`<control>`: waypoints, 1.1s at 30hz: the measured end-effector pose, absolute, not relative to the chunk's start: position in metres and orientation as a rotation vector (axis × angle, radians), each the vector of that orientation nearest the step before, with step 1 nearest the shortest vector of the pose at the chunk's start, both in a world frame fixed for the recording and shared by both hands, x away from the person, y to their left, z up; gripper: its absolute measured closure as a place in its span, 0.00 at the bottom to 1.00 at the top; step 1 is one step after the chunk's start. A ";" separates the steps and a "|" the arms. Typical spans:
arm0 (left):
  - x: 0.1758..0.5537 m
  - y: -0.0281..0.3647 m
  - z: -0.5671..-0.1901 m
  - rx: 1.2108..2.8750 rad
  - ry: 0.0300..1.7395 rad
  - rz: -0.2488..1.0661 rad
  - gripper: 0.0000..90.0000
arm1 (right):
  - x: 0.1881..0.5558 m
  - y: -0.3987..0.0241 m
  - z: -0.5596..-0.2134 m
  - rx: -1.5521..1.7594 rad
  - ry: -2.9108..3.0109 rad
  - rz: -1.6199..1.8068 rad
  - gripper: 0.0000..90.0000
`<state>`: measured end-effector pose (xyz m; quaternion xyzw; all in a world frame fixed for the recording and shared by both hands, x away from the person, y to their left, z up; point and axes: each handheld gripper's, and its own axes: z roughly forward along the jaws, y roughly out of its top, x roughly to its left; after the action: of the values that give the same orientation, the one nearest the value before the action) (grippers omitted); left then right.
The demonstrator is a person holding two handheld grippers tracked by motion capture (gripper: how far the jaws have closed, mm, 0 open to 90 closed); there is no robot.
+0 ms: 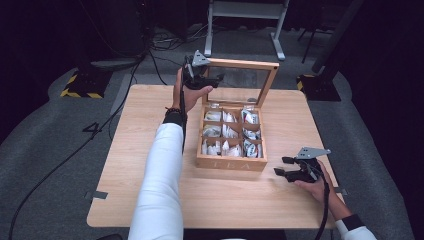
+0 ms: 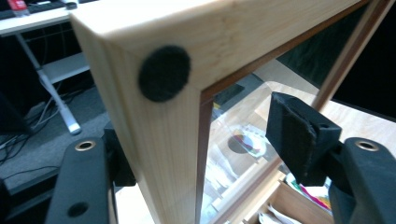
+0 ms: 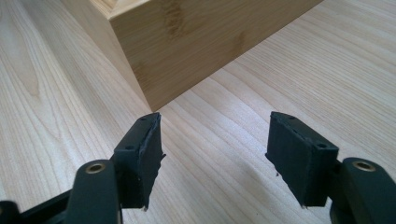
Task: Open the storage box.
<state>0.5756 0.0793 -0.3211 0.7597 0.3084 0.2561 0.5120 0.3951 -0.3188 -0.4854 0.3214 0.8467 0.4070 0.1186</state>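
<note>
A wooden tea box (image 1: pixel 231 163) stands on the table (image 1: pixel 140 150), and several tea bags (image 1: pixel 227 132) fill its compartments. Its glass lid (image 1: pixel 243 63) stands upright. My left gripper (image 1: pixel 215 80) is at the lid's top left corner. In the left gripper view the lid's wooden frame (image 2: pixel 154 140), with a round black felt pad (image 2: pixel 164 73), sits between the jaws of the left gripper (image 2: pixel 205 144). The right-hand pad (image 2: pixel 299 135) stands clear of the wood, so the gripper is open. My right gripper (image 1: pixel 284 166) rests low near the box's front right corner (image 3: pixel 154 56). The right gripper (image 3: pixel 215 149) is open, with nothing between its jaws.
A sleeved left forearm (image 1: pixel 162 170) reaches across the table beside the box. Cables (image 1: pixel 75 145) trail over the grey floor at the left. A desk frame (image 1: pixel 245 25) stands behind the table, and stand bases with yellow-black tape (image 1: pixel 80 87) flank its far corners.
</note>
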 end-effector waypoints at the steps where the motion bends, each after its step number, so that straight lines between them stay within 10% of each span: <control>1: 0.577 0.078 -0.321 1.826 0.749 0.626 0.36 | 0.395 -0.319 -0.485 0.940 2.476 1.191 0.40; 23: 0.600 0.055 -0.340 1.782 0.935 0.704 0.16 | 0.397 -0.317 -0.488 0.950 2.480 1.216 0.41; 33: 0.611 0.061 -0.358 1.811 1.110 0.661 0.26 | 0.397 -0.316 -0.489 0.939 2.495 1.224 0.40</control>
<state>0.6113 0.0612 -0.3579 0.7300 0.4475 0.2663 0.4426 0.3965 -0.3163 -0.4892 0.3183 0.8460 0.4149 0.1042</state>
